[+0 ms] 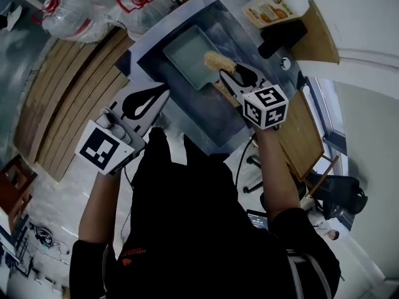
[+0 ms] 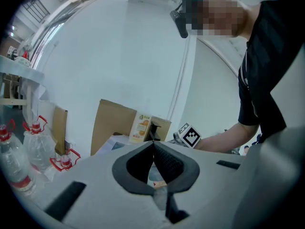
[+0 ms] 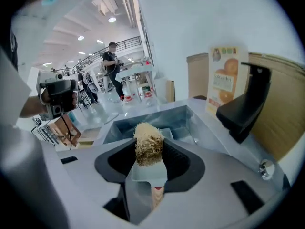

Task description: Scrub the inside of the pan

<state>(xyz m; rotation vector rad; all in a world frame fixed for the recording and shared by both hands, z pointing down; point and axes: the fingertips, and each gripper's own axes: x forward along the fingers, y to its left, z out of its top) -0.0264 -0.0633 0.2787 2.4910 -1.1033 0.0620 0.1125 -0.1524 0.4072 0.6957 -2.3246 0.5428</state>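
A pale rectangular pan (image 1: 189, 56) lies in the steel sink (image 1: 163, 37); in the right gripper view only a corner of the pan (image 3: 172, 130) shows behind the brush. My right gripper (image 1: 234, 78) (image 3: 149, 151) is shut on a scrubbing brush with a tan fibrous head (image 1: 219, 61) (image 3: 148, 142), held over the pan's near right edge. Whether the bristles touch the pan I cannot tell. My left gripper (image 1: 163, 92) (image 2: 153, 146) hovers at the sink's near left rim, its jaws closed together with nothing between them.
A juice carton (image 1: 268, 9) (image 3: 223, 80) and a black faucet (image 1: 283, 37) (image 3: 245, 106) stand at the sink's far right, with cardboard (image 1: 324, 33) behind. Several water bottles (image 1: 75, 11) (image 2: 19, 161) lie left. A person (image 3: 112, 61) stands far off.
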